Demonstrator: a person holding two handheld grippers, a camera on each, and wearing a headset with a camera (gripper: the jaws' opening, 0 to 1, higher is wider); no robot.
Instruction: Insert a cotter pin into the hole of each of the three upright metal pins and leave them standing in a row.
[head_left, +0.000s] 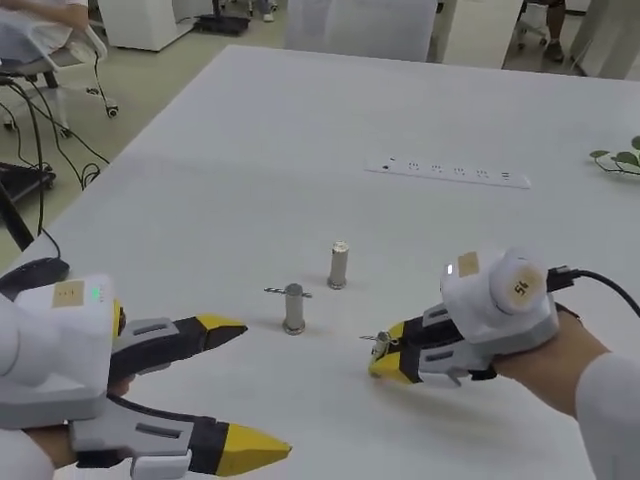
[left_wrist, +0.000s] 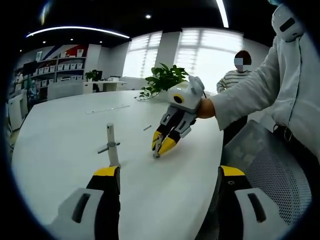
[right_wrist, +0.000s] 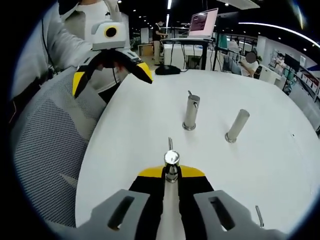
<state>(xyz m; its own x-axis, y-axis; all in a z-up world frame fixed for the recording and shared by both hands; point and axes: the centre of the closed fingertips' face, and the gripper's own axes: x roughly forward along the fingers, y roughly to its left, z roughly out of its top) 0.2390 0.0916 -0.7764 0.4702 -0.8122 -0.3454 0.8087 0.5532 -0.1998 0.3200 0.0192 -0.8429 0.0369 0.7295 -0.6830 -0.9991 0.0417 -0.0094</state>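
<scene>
Silver pins (head_left: 293, 308), white table (head_left: 300, 150), yellow-tipped left gripper (head_left: 255, 388), seemingly green plant (head_left: 620, 158)

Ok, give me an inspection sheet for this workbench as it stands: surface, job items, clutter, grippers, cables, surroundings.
Surface: white table, no marks seen.
Job's things: far metal pin upright, no cotter pin seen in it; near metal pin upright with a cotter pin across it; third metal pin held between the right gripper's jaws; loose cotter pin lying on the table.
Clutter: power strip; plant at the table's edge.
Grippers: left gripper open, holding nothing; right gripper shut on the third metal pin.
Cables: cable from the right gripper; floor cables.
Surroundings: mesh chair; person standing behind.
</scene>
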